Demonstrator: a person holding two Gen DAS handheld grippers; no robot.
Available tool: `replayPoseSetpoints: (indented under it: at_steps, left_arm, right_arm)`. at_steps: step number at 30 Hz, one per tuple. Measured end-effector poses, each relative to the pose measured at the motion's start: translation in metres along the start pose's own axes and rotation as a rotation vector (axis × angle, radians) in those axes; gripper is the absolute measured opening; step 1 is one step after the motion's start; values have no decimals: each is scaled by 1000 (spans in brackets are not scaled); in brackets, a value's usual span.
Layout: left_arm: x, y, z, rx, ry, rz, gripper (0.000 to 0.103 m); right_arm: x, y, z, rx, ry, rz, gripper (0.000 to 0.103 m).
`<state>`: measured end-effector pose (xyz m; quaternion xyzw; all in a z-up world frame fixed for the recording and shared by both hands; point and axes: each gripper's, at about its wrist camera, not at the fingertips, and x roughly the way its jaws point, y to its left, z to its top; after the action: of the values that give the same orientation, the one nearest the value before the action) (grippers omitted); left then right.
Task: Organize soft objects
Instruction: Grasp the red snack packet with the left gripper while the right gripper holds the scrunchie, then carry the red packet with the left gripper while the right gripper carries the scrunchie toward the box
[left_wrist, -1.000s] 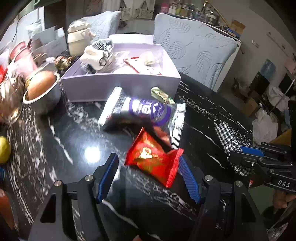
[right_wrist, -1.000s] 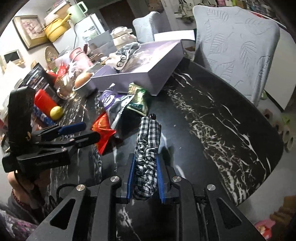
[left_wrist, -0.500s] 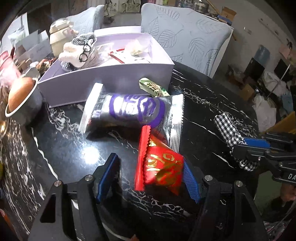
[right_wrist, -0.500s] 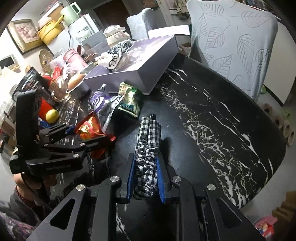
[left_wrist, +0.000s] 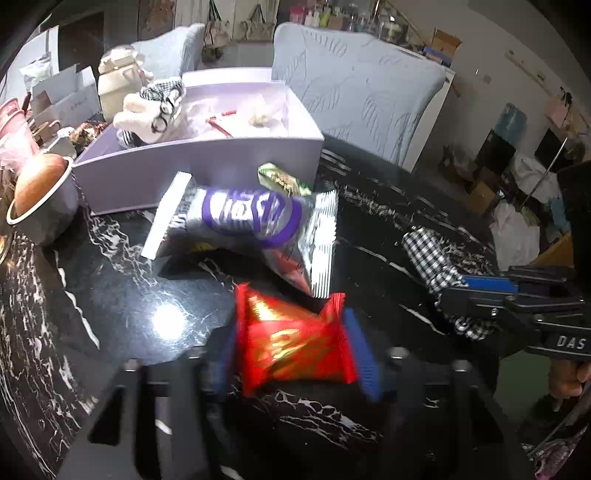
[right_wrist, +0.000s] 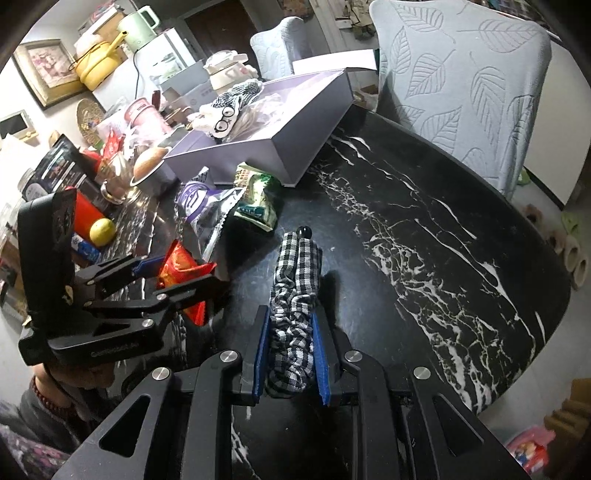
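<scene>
My left gripper (left_wrist: 291, 354) is shut on a red snack packet (left_wrist: 295, 339), held just above the black marble table; the packet also shows in the right wrist view (right_wrist: 183, 271). My right gripper (right_wrist: 290, 354) is shut on a black-and-white checked scrunchie (right_wrist: 293, 291), which rests along the table. A purple-and-silver snack bag (left_wrist: 243, 218) and a green packet (left_wrist: 282, 181) lie in front of the open lilac box (left_wrist: 199, 162). A plush toy with glasses (left_wrist: 147, 110) sits in the box.
A metal bowl with a bun (left_wrist: 37, 199) stands left of the box. Jars, a red can and a lemon (right_wrist: 101, 230) crowd the table's left side. Grey leaf-pattern chairs (left_wrist: 354, 103) stand behind the table (right_wrist: 424, 240).
My left gripper has closed on the red packet, which turned and now sits between the fingers. The right gripper has kept hold of the scrunchie.
</scene>
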<state>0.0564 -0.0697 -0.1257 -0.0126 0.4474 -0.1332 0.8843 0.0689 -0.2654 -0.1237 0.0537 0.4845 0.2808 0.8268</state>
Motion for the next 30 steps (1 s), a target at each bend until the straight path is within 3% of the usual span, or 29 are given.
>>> replayPoseSetpoints:
  at_steps: [16, 30]
  left_arm:
    - [-33, -4, -20, -48, -42, 8, 42]
    - [-88, -17, -23, -34, -196, 42, 42]
  right_arm:
    - [-7, 11, -17, -11, -13, 17, 22]
    - [-38, 45, -35, -84, -74, 75, 22]
